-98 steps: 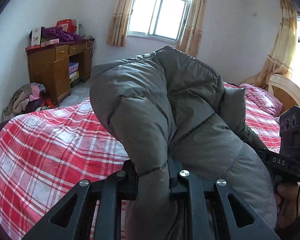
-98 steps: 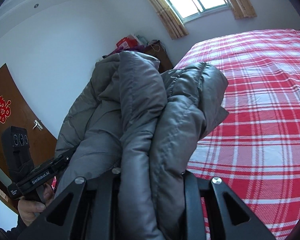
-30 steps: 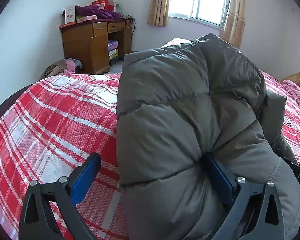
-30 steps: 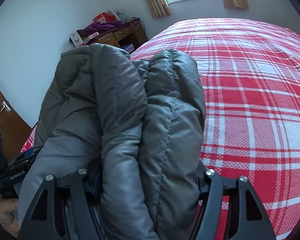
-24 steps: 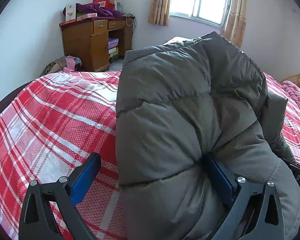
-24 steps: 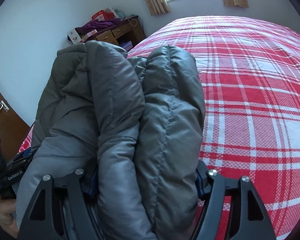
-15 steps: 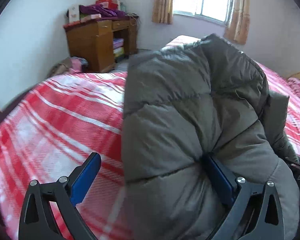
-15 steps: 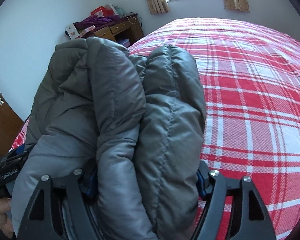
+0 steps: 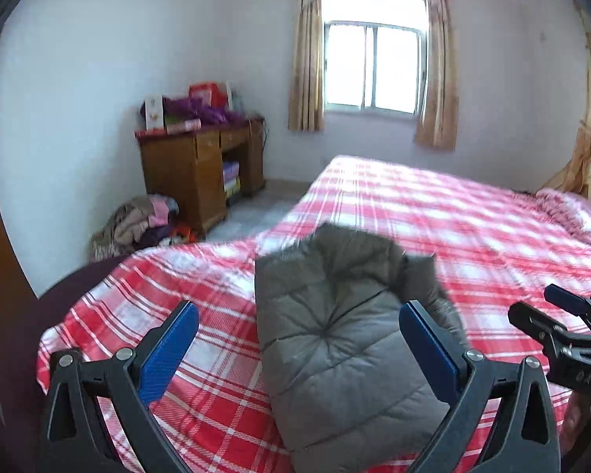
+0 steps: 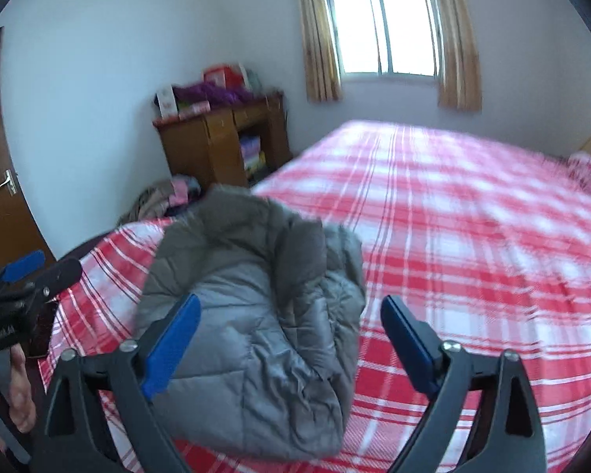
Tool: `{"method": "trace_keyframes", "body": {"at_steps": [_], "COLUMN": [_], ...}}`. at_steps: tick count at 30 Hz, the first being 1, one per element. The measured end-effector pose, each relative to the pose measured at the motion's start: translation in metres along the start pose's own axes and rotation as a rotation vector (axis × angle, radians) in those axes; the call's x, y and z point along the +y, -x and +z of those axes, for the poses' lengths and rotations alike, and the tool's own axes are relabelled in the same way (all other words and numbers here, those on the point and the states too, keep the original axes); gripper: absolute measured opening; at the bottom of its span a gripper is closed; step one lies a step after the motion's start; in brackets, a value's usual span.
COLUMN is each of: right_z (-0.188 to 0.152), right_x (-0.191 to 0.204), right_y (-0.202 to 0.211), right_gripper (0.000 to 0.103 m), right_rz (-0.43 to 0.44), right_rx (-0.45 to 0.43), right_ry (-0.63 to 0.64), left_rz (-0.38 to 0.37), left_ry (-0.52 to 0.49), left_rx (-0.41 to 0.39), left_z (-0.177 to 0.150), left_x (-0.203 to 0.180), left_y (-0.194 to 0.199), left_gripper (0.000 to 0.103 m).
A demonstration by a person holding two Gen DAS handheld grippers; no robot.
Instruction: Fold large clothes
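Observation:
A grey puffer jacket (image 9: 342, 339) lies folded in a bundle on the red plaid bed (image 9: 472, 236), near the bed's front corner. It also shows in the right wrist view (image 10: 256, 315). My left gripper (image 9: 295, 347) is open and empty, drawn back above the bundle, blue pads (image 9: 169, 351) wide apart. My right gripper (image 10: 287, 339) is open and empty, also above the bundle. Each gripper shows at the edge of the other's view: the right one in the left wrist view (image 9: 563, 331), the left one in the right wrist view (image 10: 23, 276).
A wooden desk (image 9: 201, 165) with boxes and purple cloth on top stands by the left wall. A heap of clothes (image 9: 138, 224) lies on the floor beside it. A pink blanket (image 9: 575, 213) lies at the bed's far right. A curtained window (image 9: 374, 67) is behind.
Both grippers opened and let go of the jacket, then pulled back and up. The jacket now rests folded on the bed instead of hanging in the jaws.

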State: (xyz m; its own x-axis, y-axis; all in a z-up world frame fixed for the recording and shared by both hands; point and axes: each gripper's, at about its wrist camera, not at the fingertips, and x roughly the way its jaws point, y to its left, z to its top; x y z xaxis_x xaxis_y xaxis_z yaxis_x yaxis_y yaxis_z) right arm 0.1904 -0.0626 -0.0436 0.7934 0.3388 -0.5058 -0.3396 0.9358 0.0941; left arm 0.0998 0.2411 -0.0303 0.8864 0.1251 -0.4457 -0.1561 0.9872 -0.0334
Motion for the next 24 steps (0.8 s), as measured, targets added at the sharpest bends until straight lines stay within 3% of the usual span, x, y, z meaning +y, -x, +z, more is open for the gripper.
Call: {"method": "trace_keyframes", "body": {"at_steps": [7, 24], "right_z": [0.007, 0.001], "right_x": [0.020, 0.027], "right_y": [0.050, 0.057], "right_gripper": [0.096, 0.096], "right_rz": [0.008, 0.024], "right_rx": [-0.117, -0.127], "right_ry": [0.026, 0.035], "left_rz": [-0.024, -0.018], "left_ry": [0.019, 0.007], "left_rx": [-0.058, -0.061], "left_z": [0.005, 0.001], "left_x": [0.005, 0.004], "left_y": [0.027, 0.031], "left_gripper": [0.102, 0.102]}}
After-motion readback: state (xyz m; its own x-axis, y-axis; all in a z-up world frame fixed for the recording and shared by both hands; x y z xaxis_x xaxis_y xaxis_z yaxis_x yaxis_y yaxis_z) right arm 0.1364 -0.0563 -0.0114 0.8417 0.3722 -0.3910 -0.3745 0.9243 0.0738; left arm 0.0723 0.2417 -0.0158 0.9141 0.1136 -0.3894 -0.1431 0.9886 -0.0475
